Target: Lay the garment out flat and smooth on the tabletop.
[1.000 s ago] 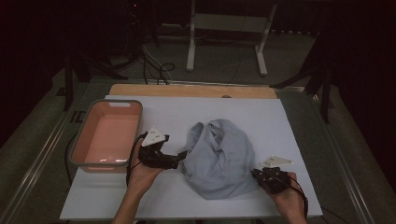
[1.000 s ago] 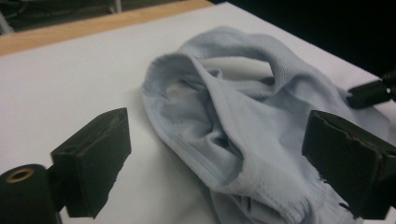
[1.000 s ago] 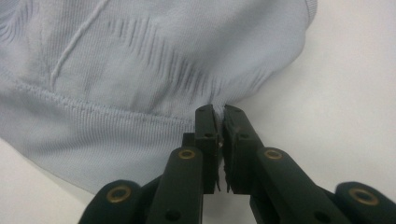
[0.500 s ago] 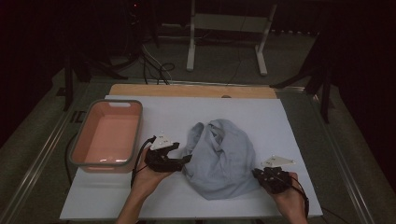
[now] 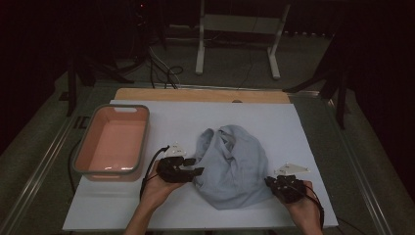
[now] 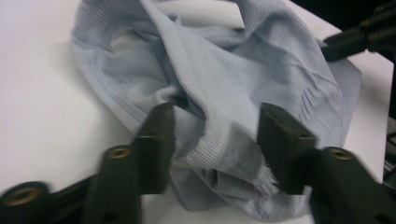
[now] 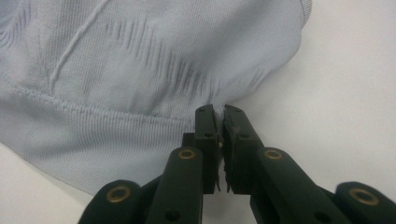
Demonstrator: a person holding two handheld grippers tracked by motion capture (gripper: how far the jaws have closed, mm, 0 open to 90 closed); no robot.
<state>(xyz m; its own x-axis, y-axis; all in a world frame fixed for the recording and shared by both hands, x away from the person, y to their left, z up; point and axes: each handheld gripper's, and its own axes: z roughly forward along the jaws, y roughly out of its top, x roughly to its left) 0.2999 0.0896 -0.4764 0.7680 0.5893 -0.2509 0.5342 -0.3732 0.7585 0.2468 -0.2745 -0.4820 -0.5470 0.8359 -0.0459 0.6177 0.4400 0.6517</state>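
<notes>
The shirt [image 5: 235,169], pale blue and crumpled in a heap, lies on the white board [image 5: 274,117] right of the tub [image 5: 111,142] and well apart from it. The left gripper [image 5: 195,172] sits at the shirt's left edge, between shirt and tub. Its jaws have just been closing and stand part open, with a ribbed fold of the shirt [image 6: 219,140] bunched between them; the blur makes it hard to say, but the pads seem not yet pressed on the cloth. The right gripper [image 5: 270,182] is at the shirt's lower right edge, its jaws shut tight on a pinch of the hem [image 7: 140,126], the fabric puckering toward their tips. The pink tub stands at the board's left side.
</notes>
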